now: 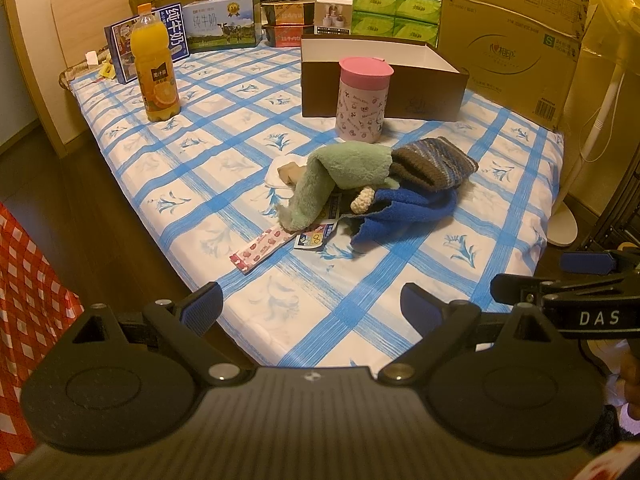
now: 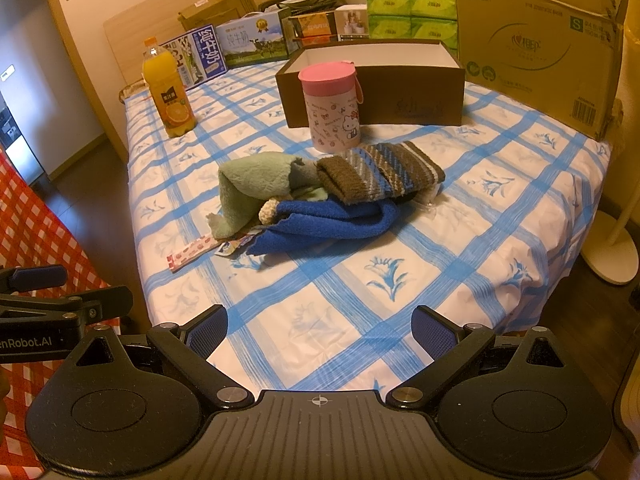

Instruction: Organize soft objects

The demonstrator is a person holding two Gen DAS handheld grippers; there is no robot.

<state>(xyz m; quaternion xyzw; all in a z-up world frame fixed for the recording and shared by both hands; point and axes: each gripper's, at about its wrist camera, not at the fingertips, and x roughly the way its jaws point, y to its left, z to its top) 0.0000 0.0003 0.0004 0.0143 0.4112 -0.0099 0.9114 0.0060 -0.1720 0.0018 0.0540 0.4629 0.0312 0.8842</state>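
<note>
Both grippers hang over the near edge of a table covered in a blue-checked cloth; the left gripper has its fingers spread wide with nothing between them, and the right gripper is likewise wide apart and empty; each shows at the side of the other's view.

The soft things lie in one heap near the middle of the table, well apart from both grippers; a pale green towel sits on the left of the heap, draped down toward the near side; a brown and blue striped knit piece lies on the right, touching the towel; a blue cloth is bunched on the near side, partly under the knit piece; a small cream knitted item pokes out between towel and blue cloth.

A flat pink-patterned packet and a small printed packet lie just left of the heap, partly tucked under the towel; what the white thing on the far side of the towel is I cannot tell.

Just beyond the heap stands a pink-lidded cup, upright; behind it, an open brown box with a white inside; to the far left, a bottle of orange juice; cartons and a large cardboard box line the far edge.
</note>
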